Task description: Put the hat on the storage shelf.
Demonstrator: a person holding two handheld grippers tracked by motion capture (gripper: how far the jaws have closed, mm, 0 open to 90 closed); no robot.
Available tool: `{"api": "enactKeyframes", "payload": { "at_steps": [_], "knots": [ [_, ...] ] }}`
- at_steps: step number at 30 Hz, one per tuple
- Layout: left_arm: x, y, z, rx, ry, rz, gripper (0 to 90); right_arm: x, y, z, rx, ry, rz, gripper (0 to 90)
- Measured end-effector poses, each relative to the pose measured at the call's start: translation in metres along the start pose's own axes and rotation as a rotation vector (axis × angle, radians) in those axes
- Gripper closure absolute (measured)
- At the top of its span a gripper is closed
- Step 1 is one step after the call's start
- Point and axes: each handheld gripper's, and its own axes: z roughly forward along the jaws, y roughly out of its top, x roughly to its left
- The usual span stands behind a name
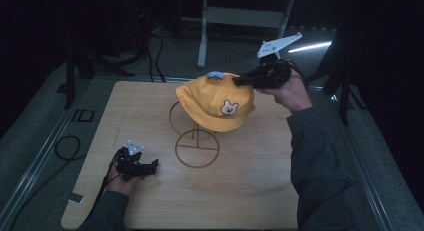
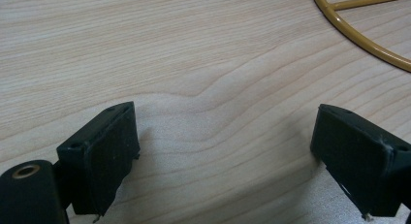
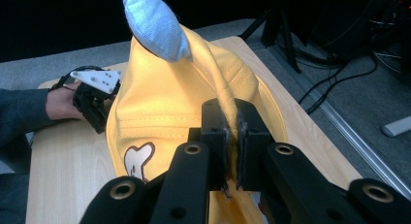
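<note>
**Yellow cap pinched over the wire stand**

The right gripper [image 3: 231, 151] has its jaws clamped tight on a fold of the yellow cap [image 1: 215, 101], at the side away from the person. The cap sits over the gold wire stand [image 1: 196, 141], a bear face on its front and a pale blue ear on top. The left gripper [image 2: 228, 151], near the stand's base ring, rests on the table [image 1: 250, 191] with jaws spread wide, holding nothing.

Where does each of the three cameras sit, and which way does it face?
High view: above the table, looking forward and down; both forearms and hands show.
Left gripper view: on the left tongs, facing bare wood and the stand's ring; its open jaws show.
Right gripper view: on the right tongs, shut on the yellow hat.
Shared: high and right views both show the hat and the left tongs.
</note>
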Motion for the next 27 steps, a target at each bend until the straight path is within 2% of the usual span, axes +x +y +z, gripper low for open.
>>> {"api": "enactKeyframes", "payload": {
  "at_steps": [8, 17, 21, 23, 27],
  "knots": [
    [0.000, 0.000, 0.000, 0.000, -0.001, 0.001, 10.1, 0.011, 0.018, 0.019, 0.020, 0.032, -0.027, 84.4],
    [0.000, 0.000, 0.000, 0.000, 0.001, 0.003, 10.2, 0.025, 0.036, 0.042, 0.075, 0.057, -0.063, 84.0],
    [0.000, 0.000, 0.000, 0.000, -0.001, -0.001, 10.2, 0.030, 0.039, 0.056, 0.117, 0.051, -0.088, 83.5],
    [0.000, 0.000, 0.000, 0.000, 0.000, -0.001, 10.2, 0.031, 0.038, 0.062, 0.132, 0.059, -0.084, 83.3],
    [0.000, 0.000, 0.000, 0.000, -0.001, 0.000, 10.2, 0.035, 0.038, 0.070, 0.141, 0.065, -0.092, 83.1]
  ]
}}
